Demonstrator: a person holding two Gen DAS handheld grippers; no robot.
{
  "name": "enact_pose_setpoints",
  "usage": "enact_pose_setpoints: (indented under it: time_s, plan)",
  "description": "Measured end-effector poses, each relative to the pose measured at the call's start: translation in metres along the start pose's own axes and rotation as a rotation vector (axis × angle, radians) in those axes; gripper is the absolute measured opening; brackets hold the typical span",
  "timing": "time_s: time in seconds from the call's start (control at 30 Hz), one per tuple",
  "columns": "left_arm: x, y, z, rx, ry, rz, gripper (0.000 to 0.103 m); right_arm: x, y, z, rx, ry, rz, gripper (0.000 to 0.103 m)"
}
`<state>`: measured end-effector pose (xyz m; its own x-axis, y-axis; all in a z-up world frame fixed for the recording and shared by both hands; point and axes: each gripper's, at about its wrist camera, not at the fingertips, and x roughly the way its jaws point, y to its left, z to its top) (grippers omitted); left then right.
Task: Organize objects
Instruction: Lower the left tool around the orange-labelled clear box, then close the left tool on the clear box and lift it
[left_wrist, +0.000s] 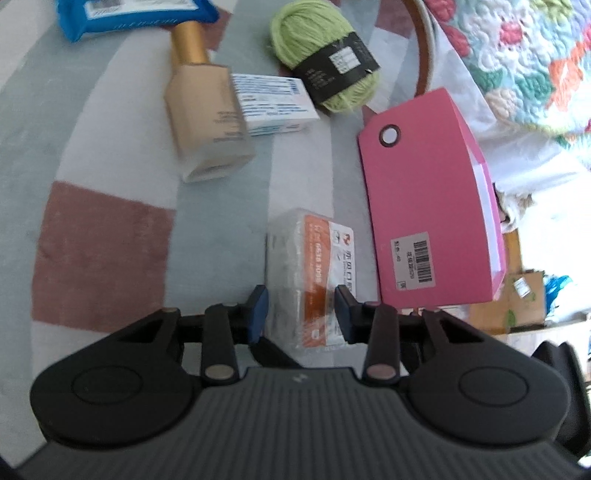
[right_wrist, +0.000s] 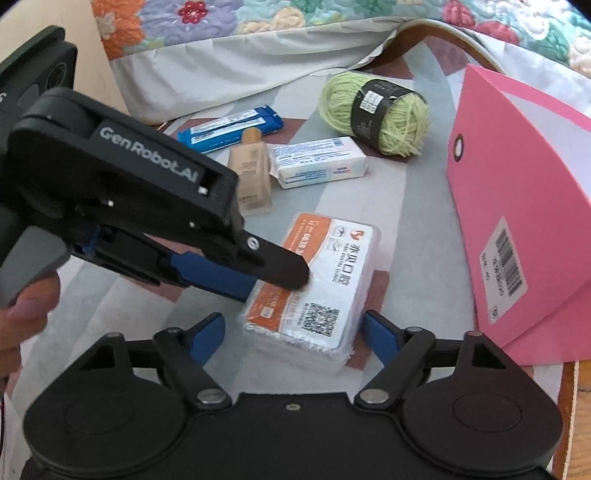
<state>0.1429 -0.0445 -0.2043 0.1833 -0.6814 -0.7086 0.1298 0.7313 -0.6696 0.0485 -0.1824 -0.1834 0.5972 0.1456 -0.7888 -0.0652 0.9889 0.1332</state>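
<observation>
Nearest to us, the wrapped tissue pack (right_wrist: 314, 291) lies flat on the striped cloth (left_wrist: 110, 206), with both tools at it. The right gripper (right_wrist: 293, 332) stands wide, its 2 blue fingertips clear of the pack's near end on either side, so it grips nothing. The left gripper (left_wrist: 301, 310) straddles the pack's long sides more narrowly; in its own view a small gap seems to show at each pad, though blur makes contact hard to rule out, and from the right wrist view its upper finger lies over the orange label. We judge the pack is not yet lifted.

Just beyond stands the pink folded card box (left_wrist: 428, 206), beside the pack, apparently empty as far as we see. Farther back lie the beige foundation bottle (left_wrist: 207, 122) touching the white and blue soap box (left_wrist: 273, 103), then the green yarn ball (left_wrist: 325, 55) and the blue packet (left_wrist: 136, 14). All 5 items are loose, so we reckon the sorting has barely begun.
</observation>
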Motion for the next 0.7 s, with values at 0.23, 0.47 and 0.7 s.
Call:
enact_pose_setpoints:
  time_s: [0.23, 0.47, 0.7]
  plan:
    - [0.003, -0.011, -0.007, 0.041, -0.019, 0.03, 0.045, -0.003, -0.005, -0.001, 0.026, 0.002, -0.002, 0.072]
    - [-0.008, -0.034, -0.022, 0.132, -0.007, 0.066, 0.046, -0.019, -0.007, -0.002, 0.085, 0.027, 0.017, 0.072]
    - [-0.034, -0.07, -0.044, 0.212, -0.005, 0.089, 0.046, -0.058, -0.011, -0.009, 0.132, -0.006, 0.066, 0.071]
